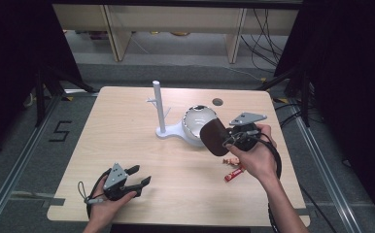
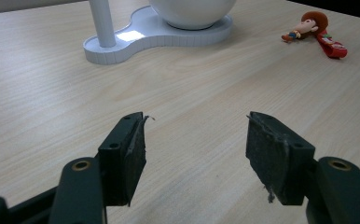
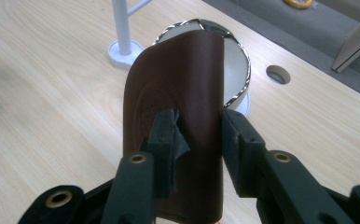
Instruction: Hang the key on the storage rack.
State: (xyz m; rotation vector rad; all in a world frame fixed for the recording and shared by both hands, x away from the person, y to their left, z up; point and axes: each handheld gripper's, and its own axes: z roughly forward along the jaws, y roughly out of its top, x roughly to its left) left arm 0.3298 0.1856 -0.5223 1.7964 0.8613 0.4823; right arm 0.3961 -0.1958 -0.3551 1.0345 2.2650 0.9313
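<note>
Right gripper view: brown case (image 3: 178, 121) clamped, left gripper view: toy figure (image 2: 308, 25).

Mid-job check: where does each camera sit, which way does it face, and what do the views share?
High view: above the person's side, looking forward and down on the table; both forearms enter from below, left tongs open, right tongs holding a brown case.
Left gripper view: rides the left tongs, looking low across the table at the stand, bowl and toy.
Right gripper view: rides the right tongs, looking down the case toward the bowl.
Shared: stand and bowl show in all three.
</note>
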